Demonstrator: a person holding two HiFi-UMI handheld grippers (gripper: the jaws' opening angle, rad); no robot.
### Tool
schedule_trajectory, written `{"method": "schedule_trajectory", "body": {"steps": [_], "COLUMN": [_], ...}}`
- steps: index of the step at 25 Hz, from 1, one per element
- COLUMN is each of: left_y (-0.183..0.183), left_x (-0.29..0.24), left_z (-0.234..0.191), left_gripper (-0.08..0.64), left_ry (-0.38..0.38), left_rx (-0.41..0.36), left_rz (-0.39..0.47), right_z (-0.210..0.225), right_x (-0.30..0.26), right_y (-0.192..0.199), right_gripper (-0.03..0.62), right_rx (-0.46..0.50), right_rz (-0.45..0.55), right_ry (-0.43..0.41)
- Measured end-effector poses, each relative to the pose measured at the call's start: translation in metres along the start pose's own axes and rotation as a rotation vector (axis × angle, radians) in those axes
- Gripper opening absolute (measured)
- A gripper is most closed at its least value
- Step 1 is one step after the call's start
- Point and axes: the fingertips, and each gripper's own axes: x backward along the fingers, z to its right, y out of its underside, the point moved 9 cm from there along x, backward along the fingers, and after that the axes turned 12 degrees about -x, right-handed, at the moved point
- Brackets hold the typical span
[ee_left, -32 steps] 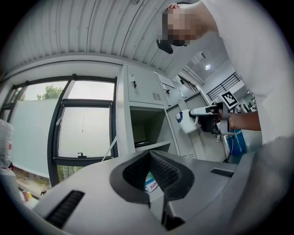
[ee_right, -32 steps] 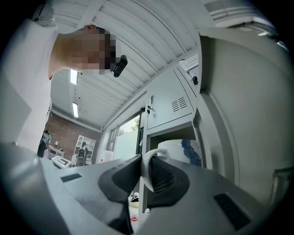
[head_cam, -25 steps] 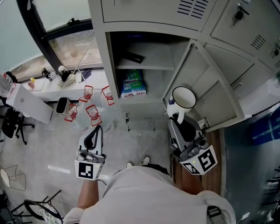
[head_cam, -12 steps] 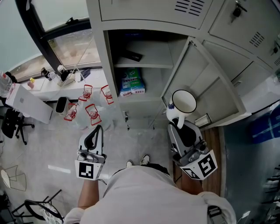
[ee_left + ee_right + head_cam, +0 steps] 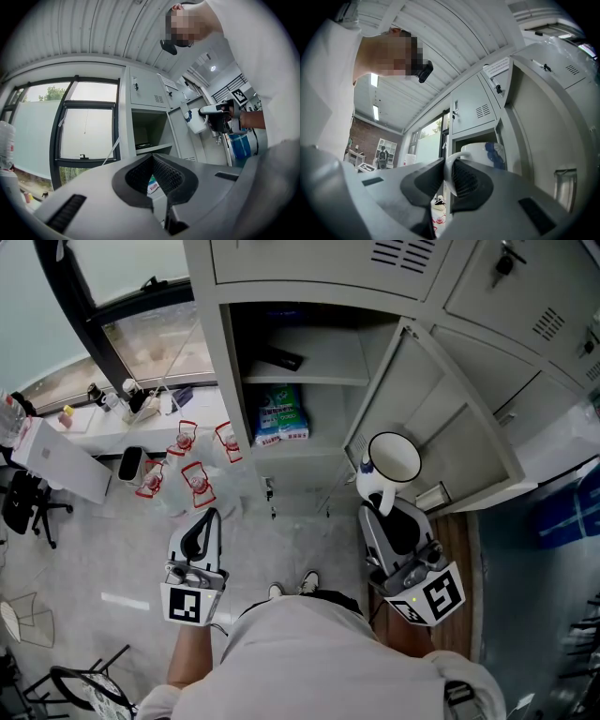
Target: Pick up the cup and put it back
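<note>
A white cup [image 5: 395,459] with a blue pattern hangs in the air in front of the open locker compartment [image 5: 305,381]. My right gripper [image 5: 379,506] is shut on its handle. In the right gripper view the white handle [image 5: 448,174] sits pinched between the ribbed pads, with the cup body [image 5: 480,153] just beyond. My left gripper [image 5: 208,515] hovers over the floor at the left, shut with nothing in it. Its pads [image 5: 161,172] meet at the tips. From the left gripper view the cup [image 5: 196,121] shows in the right gripper [image 5: 209,111].
The locker's door [image 5: 441,427] stands swung open to the right, close behind the cup. On the locker's shelf lies a black object [image 5: 281,359], and below it stands a blue-green package [image 5: 283,415]. Red-and-white things [image 5: 192,474] lie on the floor at left.
The right gripper with the cup has come slightly lower and nearer to me over the second, and has held still for the last half second. The left gripper has not moved.
</note>
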Motion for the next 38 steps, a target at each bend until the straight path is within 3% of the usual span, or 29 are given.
{"method": "schedule_trajectory", "body": {"steps": [14,38], "left_y": [-0.006,-0.001], "left_x": [0.005,0.008], "left_z": [0.000,-0.001], "left_gripper": [0.020,0.020], "left_ry": [-0.038,-0.069], "left_rx": [-0.005,-0.012], "left_rz": [-0.013,-0.021], "right_z": [0.011,0.062], "right_x": [-0.030,-0.149], "right_y": [-0.004,-0.008], "right_gripper": [0.052,0.052], "right_rx": [0.017,0.102], "right_rz": [0.020,0.074], "right_ry": [-0.052,-0.097]}}
